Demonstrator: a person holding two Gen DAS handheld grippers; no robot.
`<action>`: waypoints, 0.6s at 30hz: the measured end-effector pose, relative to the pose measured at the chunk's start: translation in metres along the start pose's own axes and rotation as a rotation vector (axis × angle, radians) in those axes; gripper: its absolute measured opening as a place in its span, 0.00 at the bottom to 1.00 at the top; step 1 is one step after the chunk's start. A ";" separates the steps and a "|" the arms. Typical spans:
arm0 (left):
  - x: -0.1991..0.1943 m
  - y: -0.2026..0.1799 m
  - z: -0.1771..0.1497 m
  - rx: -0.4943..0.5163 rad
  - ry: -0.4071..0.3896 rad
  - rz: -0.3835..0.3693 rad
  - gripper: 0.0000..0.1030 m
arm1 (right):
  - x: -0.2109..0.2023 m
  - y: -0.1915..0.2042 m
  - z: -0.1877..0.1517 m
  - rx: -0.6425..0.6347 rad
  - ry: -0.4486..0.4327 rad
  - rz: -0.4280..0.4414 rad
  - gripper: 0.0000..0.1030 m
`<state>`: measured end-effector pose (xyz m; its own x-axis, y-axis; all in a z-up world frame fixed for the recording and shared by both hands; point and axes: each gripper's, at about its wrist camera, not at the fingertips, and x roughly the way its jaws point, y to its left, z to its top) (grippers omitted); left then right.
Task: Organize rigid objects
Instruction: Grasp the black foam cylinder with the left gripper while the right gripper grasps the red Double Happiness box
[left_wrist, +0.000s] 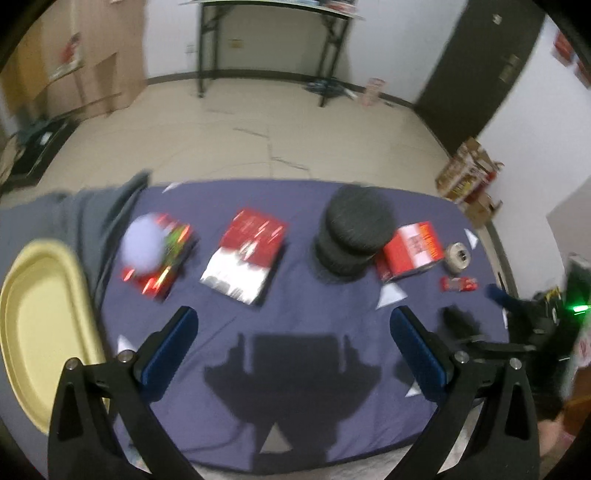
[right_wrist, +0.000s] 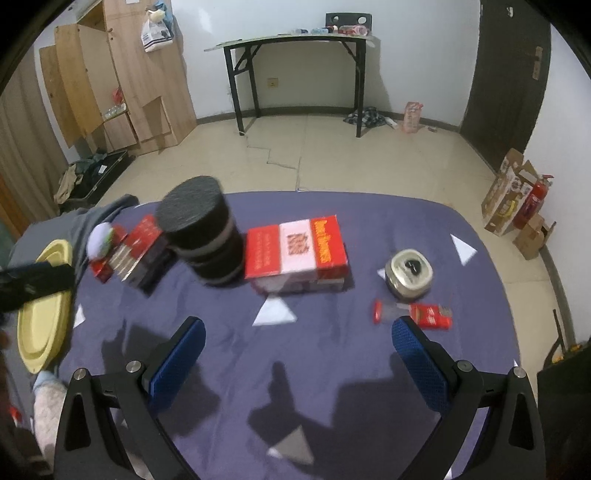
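Just beyond right gripper (right_wrist: 297, 349) (empty): red box (right_wrist: 296, 252).

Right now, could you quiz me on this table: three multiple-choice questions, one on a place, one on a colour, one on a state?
1. Where does the black cylinder stand?
A. left of the red-and-white box
B. on the yellow tray
C. on the floor

2. What colour is the tablecloth?
A. green
B. purple
C. white

3. How is the right gripper?
A. shut on a box
B. shut, empty
C. open

Answers: 1 A, it touches the box's left side; 2 B, purple cloth with pale triangles; 3 C, its blue pads stand wide apart, holding nothing.
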<state>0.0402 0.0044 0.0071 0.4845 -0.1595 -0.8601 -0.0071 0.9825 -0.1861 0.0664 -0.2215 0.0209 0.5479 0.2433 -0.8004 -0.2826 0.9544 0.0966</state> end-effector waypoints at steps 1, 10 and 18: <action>0.003 -0.008 0.009 0.014 0.007 -0.002 1.00 | 0.013 -0.004 0.004 0.006 0.023 0.002 1.00; 0.072 -0.056 0.075 0.098 0.102 0.051 1.00 | 0.066 0.000 0.030 -0.008 0.055 0.051 1.00; 0.094 -0.063 0.083 0.126 0.117 0.092 1.00 | 0.089 -0.008 0.040 0.004 0.065 0.015 1.00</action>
<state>0.1592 -0.0642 -0.0230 0.3821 -0.0716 -0.9213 0.0662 0.9965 -0.0500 0.1492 -0.2004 -0.0275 0.4909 0.2461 -0.8357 -0.2874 0.9513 0.1113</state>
